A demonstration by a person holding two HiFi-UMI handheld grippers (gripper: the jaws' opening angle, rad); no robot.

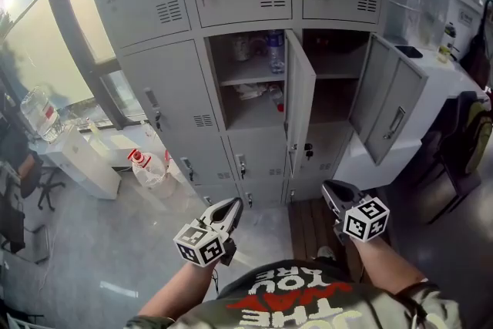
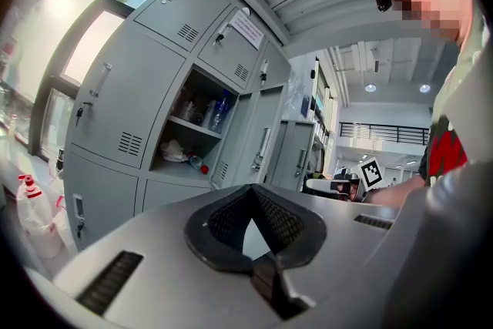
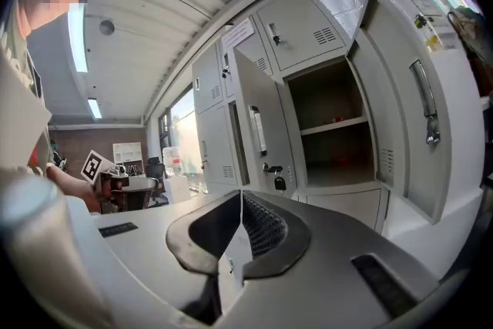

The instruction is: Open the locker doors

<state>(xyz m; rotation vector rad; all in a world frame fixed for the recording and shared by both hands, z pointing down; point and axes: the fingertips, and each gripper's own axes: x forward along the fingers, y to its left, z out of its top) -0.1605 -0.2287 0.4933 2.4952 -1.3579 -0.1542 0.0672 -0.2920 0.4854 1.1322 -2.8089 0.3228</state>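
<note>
A bank of grey lockers [image 1: 166, 100] faces me. Two middle-row doors stand open: the centre door [image 1: 300, 100] swung right, and the right door [image 1: 389, 100] swung wide. The centre compartment [image 1: 254, 81] holds bottles and bags; the right compartment [image 1: 335, 81] looks bare. The other doors are closed, some with keys in the locks. My left gripper [image 1: 231, 206] and right gripper [image 1: 331, 187] hang low near my body, well short of the lockers. The left gripper [image 2: 248, 190] is shut, with nothing between its pads. The right gripper [image 3: 241, 196] is shut too and holds nothing.
A white jug with a red cap [image 1: 150, 168] stands on the floor at the lockers' left foot, beside a low white table [image 1: 92, 158]. A white counter [image 1: 439, 81] and a dark chair [image 1: 462, 142] sit at the right. Wooden boards [image 1: 308, 227] lie below the right lockers.
</note>
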